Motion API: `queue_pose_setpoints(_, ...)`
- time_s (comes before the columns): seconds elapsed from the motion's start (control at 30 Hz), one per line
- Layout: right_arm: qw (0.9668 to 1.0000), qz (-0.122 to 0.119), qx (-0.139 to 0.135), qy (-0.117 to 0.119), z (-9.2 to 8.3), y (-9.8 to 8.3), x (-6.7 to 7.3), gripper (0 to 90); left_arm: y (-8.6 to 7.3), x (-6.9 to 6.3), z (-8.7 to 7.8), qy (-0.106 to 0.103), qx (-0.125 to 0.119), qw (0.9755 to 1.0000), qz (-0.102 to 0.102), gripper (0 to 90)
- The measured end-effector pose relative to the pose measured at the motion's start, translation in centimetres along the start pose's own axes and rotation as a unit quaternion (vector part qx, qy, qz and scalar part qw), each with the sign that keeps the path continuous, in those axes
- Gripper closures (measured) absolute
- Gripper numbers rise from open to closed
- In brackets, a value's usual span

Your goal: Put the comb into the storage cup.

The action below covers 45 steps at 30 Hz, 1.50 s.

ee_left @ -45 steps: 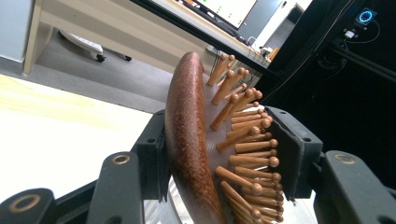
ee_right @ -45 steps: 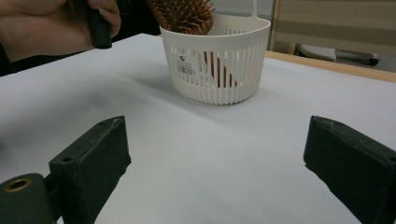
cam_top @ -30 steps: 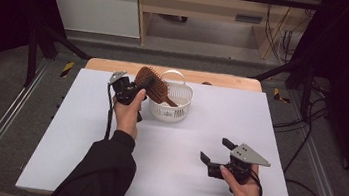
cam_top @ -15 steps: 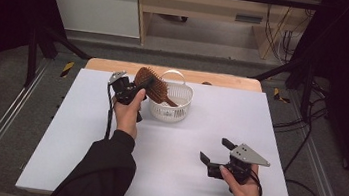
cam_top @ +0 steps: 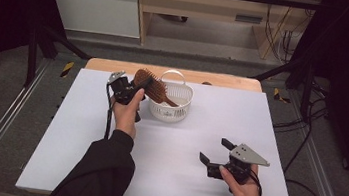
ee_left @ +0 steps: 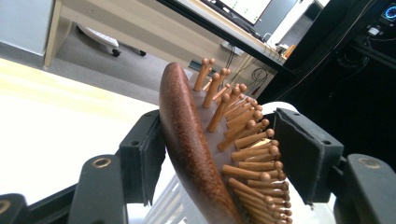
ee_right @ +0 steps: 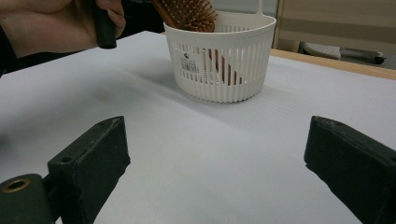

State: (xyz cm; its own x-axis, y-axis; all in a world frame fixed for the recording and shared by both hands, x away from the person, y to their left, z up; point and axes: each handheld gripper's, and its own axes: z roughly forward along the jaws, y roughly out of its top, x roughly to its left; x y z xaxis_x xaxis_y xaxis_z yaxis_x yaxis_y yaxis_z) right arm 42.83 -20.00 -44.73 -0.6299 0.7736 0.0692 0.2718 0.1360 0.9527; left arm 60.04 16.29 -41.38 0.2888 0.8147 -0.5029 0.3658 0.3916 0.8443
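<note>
Basket (cam_top: 171,102) on table (cam_top: 55,154), toward far edge, middle. Hairbrush (cam_top: 152,86) in basket, handle end down inside, head leaning out over left rim, between jaws of left gripper (cam_top: 130,91) just left of basket. Right gripper (cam_top: 214,156) on near right of table, well apart from basket, jaws facing it

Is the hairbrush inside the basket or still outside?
Partly in: the hairbrush leans with its handle inside the white basket, its head above the rim between the left gripper's opening jaws.
</note>
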Motion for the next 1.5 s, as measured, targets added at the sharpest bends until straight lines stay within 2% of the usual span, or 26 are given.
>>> queue_pose_setpoints(0.67,1.0000,-0.001,0.001,0.002,0.04,-0.01,0.04,6.6,-0.20,-0.12,0.14,-0.012,0.004,0.9999,-0.002,26.5)
queue_pose_setpoints(0.83,1.0000,0.000,0.001,0.001,0.03,-0.01,0.04,6.6,-0.26,-0.28,0.18,-0.014,0.005,0.9999,-0.003,23.1)
queue_pose_setpoints(0.9,1.0000,0.000,0.001,0.002,0.03,-0.01,0.04,6.6,-0.24,-0.35,0.15,-0.008,0.005,1.0000,0.001,21.5)
queue_pose_setpoints(1.03,1.0000,0.000,0.001,0.002,0.03,-0.01,0.05,6.6,-0.27,-0.40,0.17,-0.001,0.008,1.0000,-0.001,12.2)
queue_pose_setpoints(1.23,1.0000,-0.001,0.002,0.002,0.04,-0.01,0.05,6.6,-0.26,-0.46,0.14,0.001,0.008,1.0000,0.001,9.2)
queue_pose_setpoints(1.5,1.0000,-0.001,0.002,0.003,0.07,-0.02,0.08,6.6,-0.38,-0.78,0.17,-0.009,0.010,0.9999,0.003,6.2)
